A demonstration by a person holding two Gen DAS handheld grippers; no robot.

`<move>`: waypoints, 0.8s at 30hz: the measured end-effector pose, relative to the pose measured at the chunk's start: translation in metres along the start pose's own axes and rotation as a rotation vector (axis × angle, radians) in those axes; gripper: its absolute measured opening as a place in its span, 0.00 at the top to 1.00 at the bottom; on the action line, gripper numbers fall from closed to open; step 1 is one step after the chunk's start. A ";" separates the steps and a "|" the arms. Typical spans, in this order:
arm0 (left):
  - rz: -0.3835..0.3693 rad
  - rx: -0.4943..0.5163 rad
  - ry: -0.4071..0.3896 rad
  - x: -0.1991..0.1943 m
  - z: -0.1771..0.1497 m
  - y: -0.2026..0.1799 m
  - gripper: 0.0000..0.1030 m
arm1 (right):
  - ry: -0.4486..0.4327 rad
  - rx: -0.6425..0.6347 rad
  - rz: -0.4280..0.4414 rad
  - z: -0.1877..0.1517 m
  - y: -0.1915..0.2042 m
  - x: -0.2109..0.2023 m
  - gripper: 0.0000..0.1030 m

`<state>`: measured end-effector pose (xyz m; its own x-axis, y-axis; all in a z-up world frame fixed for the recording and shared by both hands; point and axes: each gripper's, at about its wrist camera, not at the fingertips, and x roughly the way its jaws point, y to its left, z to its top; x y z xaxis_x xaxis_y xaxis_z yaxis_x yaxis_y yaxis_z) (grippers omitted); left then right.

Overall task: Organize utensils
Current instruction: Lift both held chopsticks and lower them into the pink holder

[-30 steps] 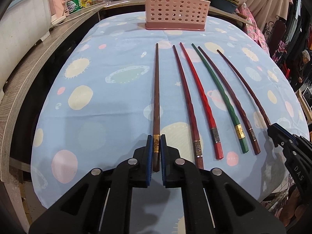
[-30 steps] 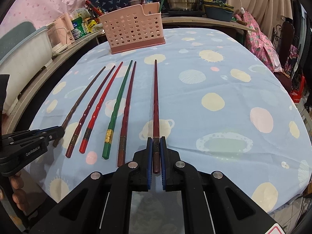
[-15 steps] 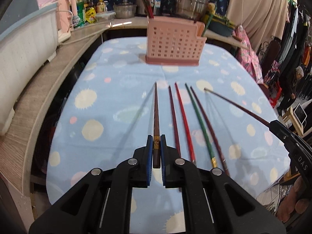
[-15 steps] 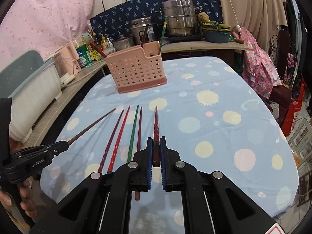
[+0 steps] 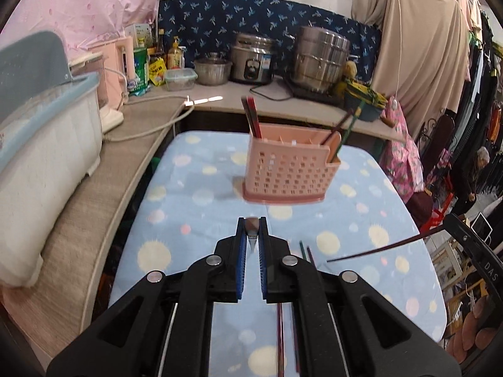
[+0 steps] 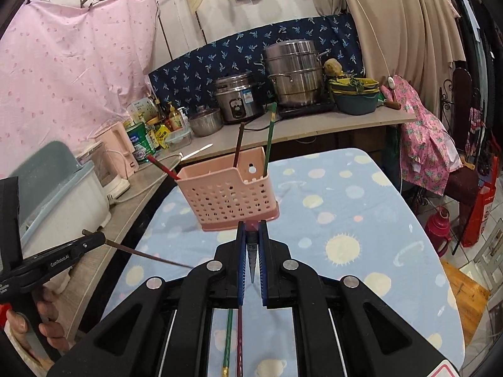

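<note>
My left gripper (image 5: 252,223) is shut on a brown chopstick (image 5: 252,235), lifted off the table and seen almost end-on. In the right wrist view that left gripper (image 6: 96,239) is at the left with its chopstick (image 6: 151,256) slanting out. My right gripper (image 6: 252,224) is shut on a dark red chopstick (image 6: 252,257), also raised; the left wrist view has this gripper (image 5: 450,220) at the right edge with its stick (image 5: 377,248). The pink perforated basket (image 5: 289,172) (image 6: 229,196) stands ahead of both, holding several chopsticks. A green chopstick (image 6: 228,339) and a dark red one (image 6: 239,339) lie on the cloth below.
The table (image 6: 361,220) wears a pale blue dotted cloth. A wooden counter (image 5: 78,213) runs along the left with a white and blue bin (image 5: 41,157). Steel pots (image 6: 295,72), a rice cooker (image 6: 239,97) and bottles crowd the back counter. A person (image 5: 471,176) stands far right.
Both grippers have risen from the table, each carrying its chopstick up off the cloth. The views now look across at the basket and the back counter instead of down at the row of chopsticks.
</note>
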<state>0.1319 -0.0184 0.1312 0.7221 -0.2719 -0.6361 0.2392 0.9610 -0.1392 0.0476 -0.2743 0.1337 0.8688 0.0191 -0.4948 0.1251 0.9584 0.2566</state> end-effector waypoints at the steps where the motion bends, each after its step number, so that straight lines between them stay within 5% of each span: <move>1: -0.001 0.000 -0.010 0.001 0.008 -0.001 0.93 | -0.008 0.001 0.004 0.007 0.001 0.002 0.93; 16: -0.063 -0.088 -0.230 -0.021 0.144 -0.008 0.93 | -0.174 0.072 0.110 0.134 0.017 0.024 0.93; 24: -0.044 -0.080 -0.320 -0.013 0.187 -0.017 0.93 | -0.133 0.053 0.090 0.155 0.027 0.070 0.93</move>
<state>0.2396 -0.0408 0.2837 0.8824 -0.3038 -0.3594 0.2323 0.9454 -0.2288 0.1859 -0.2910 0.2352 0.9331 0.0626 -0.3542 0.0660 0.9382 0.3397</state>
